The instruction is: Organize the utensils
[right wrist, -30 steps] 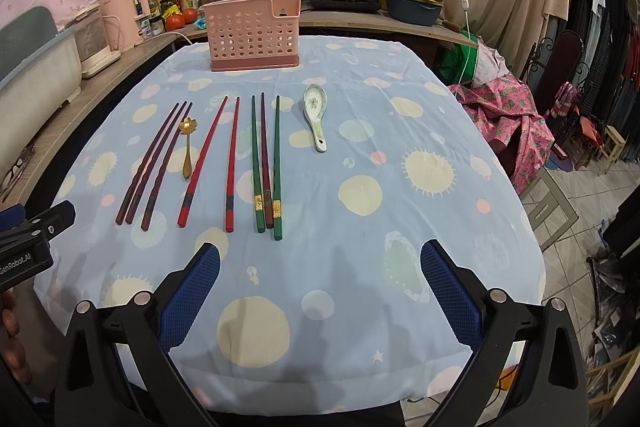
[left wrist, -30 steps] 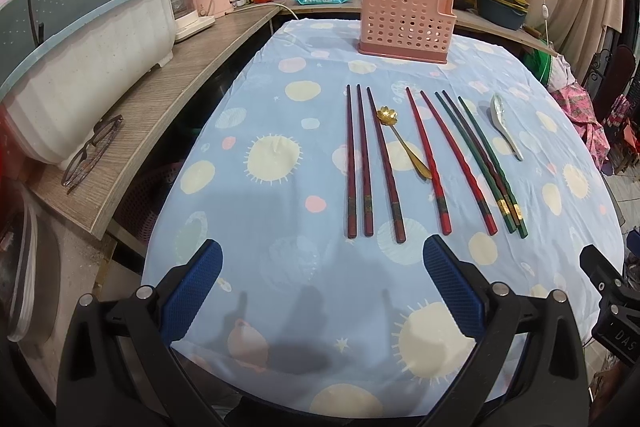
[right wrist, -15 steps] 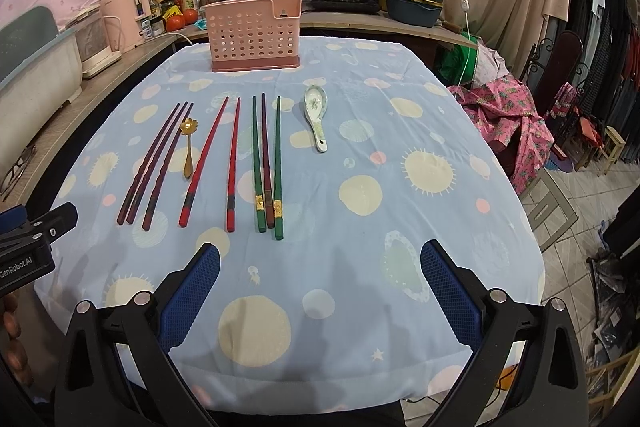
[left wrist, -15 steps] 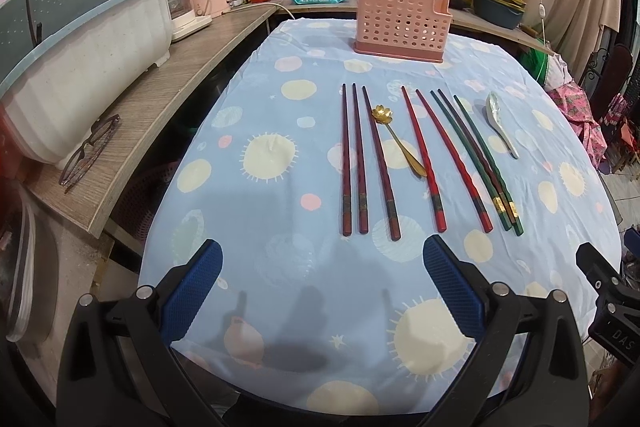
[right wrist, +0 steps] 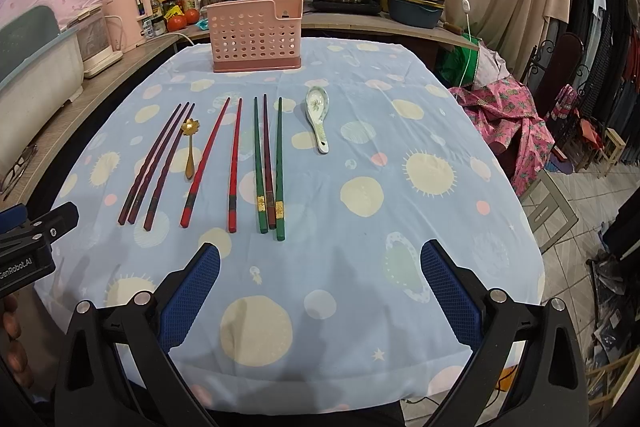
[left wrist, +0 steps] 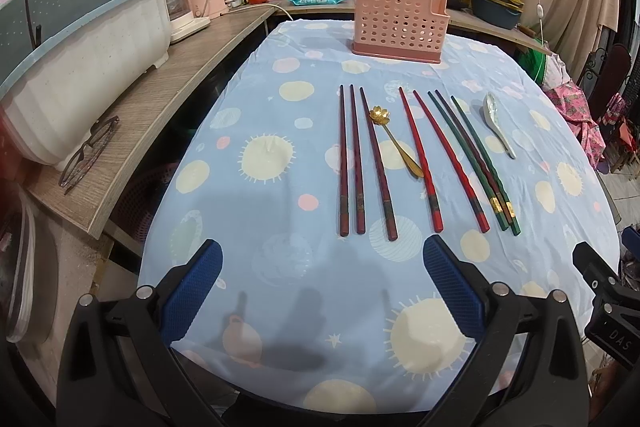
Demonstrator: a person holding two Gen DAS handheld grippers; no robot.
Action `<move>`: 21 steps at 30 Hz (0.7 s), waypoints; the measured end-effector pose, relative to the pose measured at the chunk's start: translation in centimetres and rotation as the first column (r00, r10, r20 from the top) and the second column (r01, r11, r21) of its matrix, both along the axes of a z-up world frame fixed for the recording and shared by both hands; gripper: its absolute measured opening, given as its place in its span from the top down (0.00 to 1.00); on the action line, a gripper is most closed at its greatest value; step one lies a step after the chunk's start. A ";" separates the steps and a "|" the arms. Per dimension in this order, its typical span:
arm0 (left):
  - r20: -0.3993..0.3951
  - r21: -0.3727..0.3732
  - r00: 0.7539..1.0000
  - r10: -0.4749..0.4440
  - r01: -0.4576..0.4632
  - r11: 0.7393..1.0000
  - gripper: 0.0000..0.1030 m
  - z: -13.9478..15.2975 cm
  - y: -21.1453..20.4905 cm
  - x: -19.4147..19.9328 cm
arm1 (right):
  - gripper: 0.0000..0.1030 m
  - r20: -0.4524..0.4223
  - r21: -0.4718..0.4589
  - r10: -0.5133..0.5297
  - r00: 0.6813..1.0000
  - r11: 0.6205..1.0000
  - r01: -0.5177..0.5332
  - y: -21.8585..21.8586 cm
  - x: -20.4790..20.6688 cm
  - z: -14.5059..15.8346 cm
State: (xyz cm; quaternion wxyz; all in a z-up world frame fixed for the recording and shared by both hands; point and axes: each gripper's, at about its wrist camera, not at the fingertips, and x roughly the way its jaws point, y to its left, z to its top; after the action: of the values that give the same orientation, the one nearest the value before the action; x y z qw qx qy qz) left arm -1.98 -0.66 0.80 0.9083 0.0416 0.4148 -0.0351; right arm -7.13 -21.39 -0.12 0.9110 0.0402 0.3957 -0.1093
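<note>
We see the bench (left wrist: 248, 267) under a blue spotted cloth (right wrist: 400, 227), with everything laid out ahead of both tongs. At the far end stands the pink basket (left wrist: 398, 23), upright, well apart from either tongs.

Between the basket and the tongs lies a row of utensils, all flat on the cloth and pointing away from us. From our left: three dark chopsticks (left wrist: 355, 163), close together; a gold spoon (left wrist: 396, 143) just beside them, its flower bowl toward the basket; two red chopsticks (left wrist: 436, 159), a little apart; three more chopsticks (left wrist: 480, 167), two green with a dark one between them, touching near their gold-banded ends; and a white spoon (left wrist: 498, 125) off to the right, bowl toward the basket.

The left tongs (left wrist: 322, 287) gape wide over the near edge of the bench and hold nothing. The near ends of the dark chopsticks lie just ahead of the gap between the blue pads (left wrist: 192, 299), none touching.

The right tongs (right wrist: 320, 291) are likewise spread wide and bare. The green chopsticks' near ends lie just ahead of them, slightly left of centre; the white spoon lies farther ahead.

Each tongs shows at the edge of the other's view, side by side.
</note>
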 end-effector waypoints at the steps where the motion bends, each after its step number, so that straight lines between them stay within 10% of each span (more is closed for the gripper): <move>1: 0.000 0.001 1.000 0.000 0.000 1.000 0.07 0.0 0.0 0.0 | 0.07 0.000 0.000 0.000 1.000 1.000 0.000 0.0 0.0 0.0; 21: 0.001 0.002 1.000 -0.004 0.004 1.000 0.07 0.1 -0.1 0.0 | 0.07 0.001 0.003 0.000 1.000 1.000 0.000 0.2 0.0 -0.1</move>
State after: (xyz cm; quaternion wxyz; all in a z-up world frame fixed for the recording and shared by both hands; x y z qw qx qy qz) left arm -1.99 -0.76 0.88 0.9083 0.0431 0.4145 -0.0365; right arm -7.17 -21.23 -0.21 0.9112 0.0417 0.3952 -0.1087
